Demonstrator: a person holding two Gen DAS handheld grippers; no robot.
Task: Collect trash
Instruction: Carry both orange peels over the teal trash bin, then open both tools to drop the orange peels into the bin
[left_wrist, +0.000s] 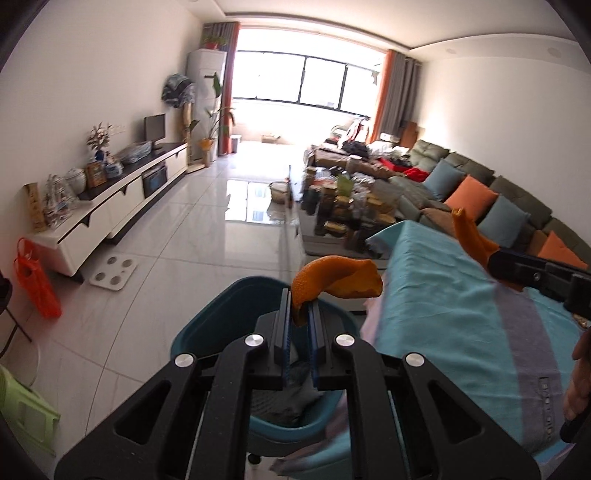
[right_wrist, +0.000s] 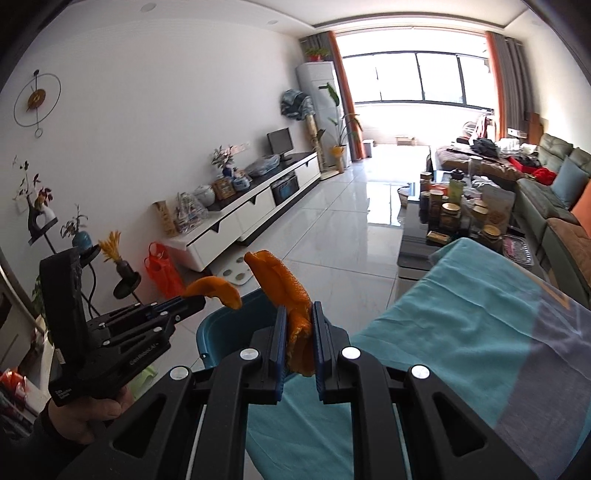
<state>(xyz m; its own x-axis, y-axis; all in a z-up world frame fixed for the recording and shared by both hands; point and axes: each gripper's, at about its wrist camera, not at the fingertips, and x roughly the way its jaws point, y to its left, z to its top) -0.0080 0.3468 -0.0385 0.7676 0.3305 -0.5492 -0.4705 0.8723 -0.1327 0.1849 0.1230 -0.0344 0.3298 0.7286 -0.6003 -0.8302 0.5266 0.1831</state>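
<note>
The left gripper (left_wrist: 300, 314) has its 2 fingers clamped on a curled piece of orange peel (left_wrist: 334, 280), which sticks up and bends to the right above the fingertips. It hangs over a teal trash bin (left_wrist: 221, 299); the gripper body hides most of the bin's opening, and the dark material inside is too blurred to identify. The right gripper (right_wrist: 299, 325) is likewise closed on a second orange peel (right_wrist: 284, 284), a taller, crumpled strip squeezed between the blue pads (right_wrist: 280, 343), held above the near edge of the turquoise tablecloth (right_wrist: 461, 332) beside the bin. In the left wrist view, only the right gripper's dark finger and peel tip enter from the right edge; its jaws are cut off there. The hand (right_wrist: 88, 413) holding the left gripper is partly cropped at the lower left of the right wrist view. The cluttered coffee table (left_wrist: 340, 210) beyond is hard to read in detail.
</note>
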